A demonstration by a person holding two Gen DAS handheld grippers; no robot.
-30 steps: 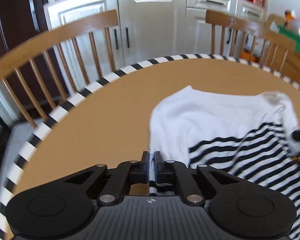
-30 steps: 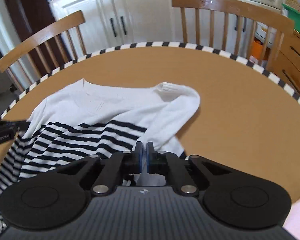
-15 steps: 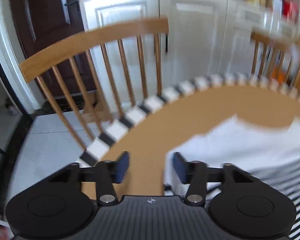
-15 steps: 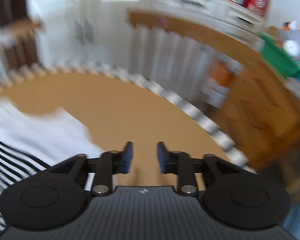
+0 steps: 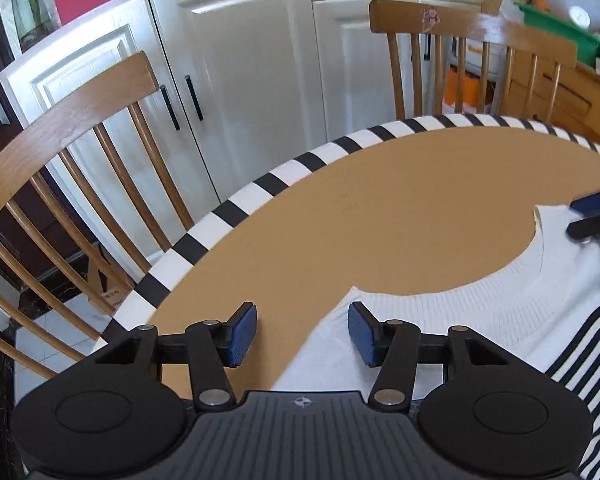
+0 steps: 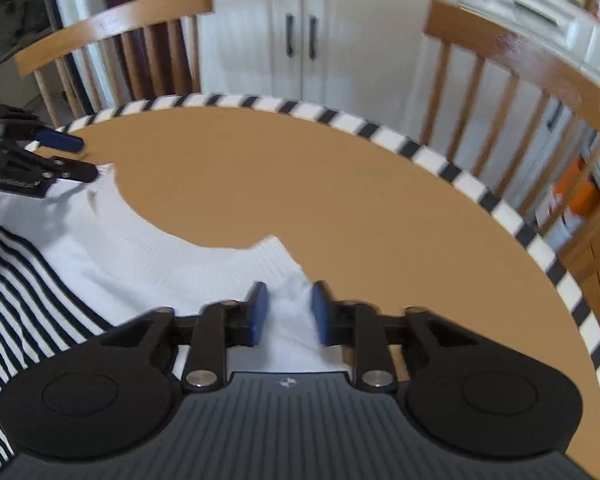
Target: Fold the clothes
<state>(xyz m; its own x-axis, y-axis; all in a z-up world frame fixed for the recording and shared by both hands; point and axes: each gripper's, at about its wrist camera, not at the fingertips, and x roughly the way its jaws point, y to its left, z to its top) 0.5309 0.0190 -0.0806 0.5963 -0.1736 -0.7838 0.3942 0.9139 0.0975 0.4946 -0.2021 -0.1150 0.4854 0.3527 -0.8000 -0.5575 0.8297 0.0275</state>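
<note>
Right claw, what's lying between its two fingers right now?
A white corner of the sweater lies between the open fingers of the right claw, seen in the right wrist view; the pads have not closed on it.

Black tongs (image 5: 302, 334), blue ribbed pads (image 5: 242, 334)
</note>
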